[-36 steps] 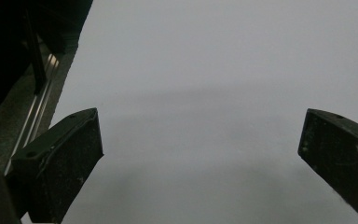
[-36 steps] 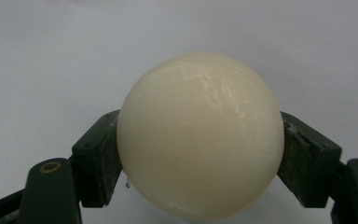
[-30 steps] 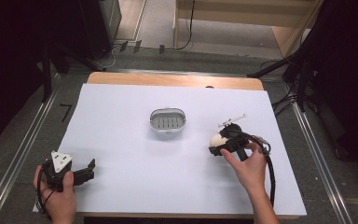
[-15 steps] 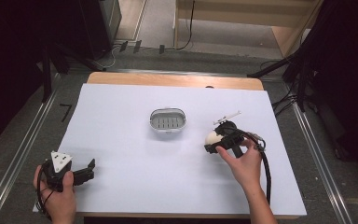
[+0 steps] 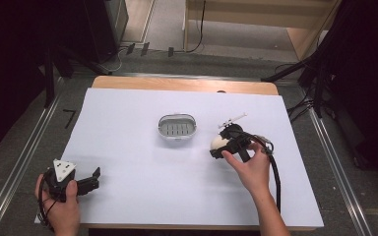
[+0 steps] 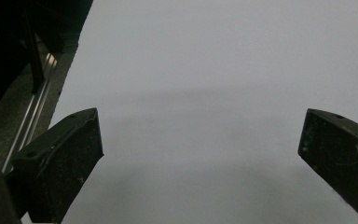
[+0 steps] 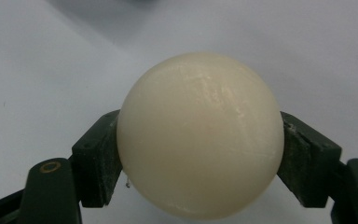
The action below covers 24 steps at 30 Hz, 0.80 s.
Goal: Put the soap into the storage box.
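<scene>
A cream round bar of soap (image 7: 200,130) sits between the two black jaws of my right gripper (image 7: 200,144), which is shut on it from both sides. From above, the right gripper (image 5: 221,147) holds the soap (image 5: 218,142) just over the white sheet, right of an oval grey soap dish (image 5: 160,127) that holds nothing. My left gripper (image 5: 93,179) rests at the near left corner, a grey three-cornered plate on top. Its jaws stand wide apart in the left gripper view (image 6: 200,154), with bare white sheet between them.
A white sheet (image 5: 142,167) covers the wooden table. A black cable (image 5: 275,172) trails from the right gripper along the person's forearm. Metal rails (image 5: 24,152) run along both sides of the table, with dark stands and cables on the floor beyond.
The right gripper has carried the soap a little to the left, closer to the soap dish. The left gripper has stayed where it was.
</scene>
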Each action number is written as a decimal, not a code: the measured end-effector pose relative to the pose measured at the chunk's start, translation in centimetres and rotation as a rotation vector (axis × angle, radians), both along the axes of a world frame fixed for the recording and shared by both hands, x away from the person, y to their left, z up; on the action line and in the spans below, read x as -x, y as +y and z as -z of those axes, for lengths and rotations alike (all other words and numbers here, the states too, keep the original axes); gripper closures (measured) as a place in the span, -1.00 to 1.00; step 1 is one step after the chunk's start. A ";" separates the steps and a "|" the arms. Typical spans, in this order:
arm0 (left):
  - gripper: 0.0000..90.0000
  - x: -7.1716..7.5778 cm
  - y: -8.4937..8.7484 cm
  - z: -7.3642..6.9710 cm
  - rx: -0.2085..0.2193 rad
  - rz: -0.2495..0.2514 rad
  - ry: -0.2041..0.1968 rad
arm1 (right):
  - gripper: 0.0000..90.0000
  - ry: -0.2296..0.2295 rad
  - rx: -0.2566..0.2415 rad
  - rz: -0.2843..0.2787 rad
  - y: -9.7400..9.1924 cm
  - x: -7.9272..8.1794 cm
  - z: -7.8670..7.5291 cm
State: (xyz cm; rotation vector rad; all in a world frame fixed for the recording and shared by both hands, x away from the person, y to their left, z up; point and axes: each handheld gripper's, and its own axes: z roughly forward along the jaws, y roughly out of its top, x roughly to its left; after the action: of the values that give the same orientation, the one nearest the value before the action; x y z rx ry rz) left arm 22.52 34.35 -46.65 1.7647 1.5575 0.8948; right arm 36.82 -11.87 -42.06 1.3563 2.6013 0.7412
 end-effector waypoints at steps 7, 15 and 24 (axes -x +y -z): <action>-1.00 0.0 0.0 0.0 0.001 -0.001 0.000 | -0.44 0.002 -0.003 -0.013 0.6 -0.3 -0.1; -1.00 0.0 0.0 0.0 0.004 0.001 -0.002 | -0.44 -0.003 -0.009 -0.027 1.6 -0.6 -0.7; -1.00 0.0 0.1 0.0 0.006 0.002 -0.002 | -0.44 -0.011 -0.006 -0.043 2.7 -1.1 -1.4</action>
State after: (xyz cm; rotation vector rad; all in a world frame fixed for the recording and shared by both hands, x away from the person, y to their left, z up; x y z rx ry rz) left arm 22.54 34.40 -46.67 1.7599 1.5553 0.8897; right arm 37.89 -9.15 -40.71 1.2976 2.6301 0.7604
